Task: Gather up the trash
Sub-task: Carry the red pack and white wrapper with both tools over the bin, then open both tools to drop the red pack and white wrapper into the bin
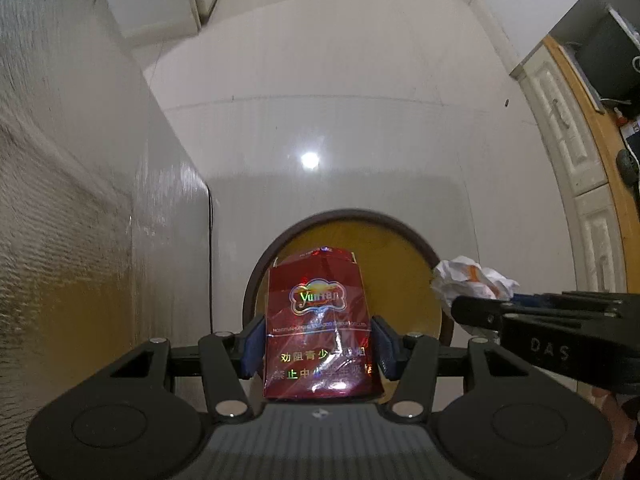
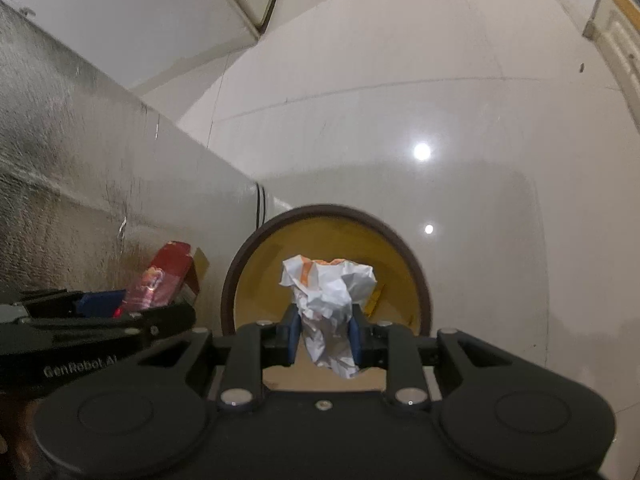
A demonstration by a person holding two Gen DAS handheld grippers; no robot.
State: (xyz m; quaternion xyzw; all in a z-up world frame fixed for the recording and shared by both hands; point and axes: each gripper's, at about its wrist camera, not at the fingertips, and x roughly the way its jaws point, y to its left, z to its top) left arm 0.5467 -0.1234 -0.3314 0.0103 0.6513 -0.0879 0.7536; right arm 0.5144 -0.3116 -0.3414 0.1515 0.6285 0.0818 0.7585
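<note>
My left gripper (image 1: pixel 319 346) is shut on a red cigarette pack (image 1: pixel 318 320) and holds it upright over the round bin (image 1: pixel 404 256), which has a dark rim and a yellow inside. My right gripper (image 2: pixel 325 336) is shut on a crumpled white and orange paper wrapper (image 2: pixel 330 294) above the same bin (image 2: pixel 400 272). In the left wrist view the wrapper (image 1: pixel 472 280) and the right gripper (image 1: pixel 480 314) show at the right. In the right wrist view the pack (image 2: pixel 164 280) and the left gripper (image 2: pixel 132 308) show at the left. A small yellow scrap (image 2: pixel 376 298) lies inside the bin.
A tall silvery textured panel (image 1: pixel 80 200) stands close on the left of the bin, with a dark cord (image 1: pixel 211 240) down its edge. Glossy white floor tiles (image 1: pixel 340 100) spread beyond. A white cabinet front and a wooden top (image 1: pixel 576 152) run along the right.
</note>
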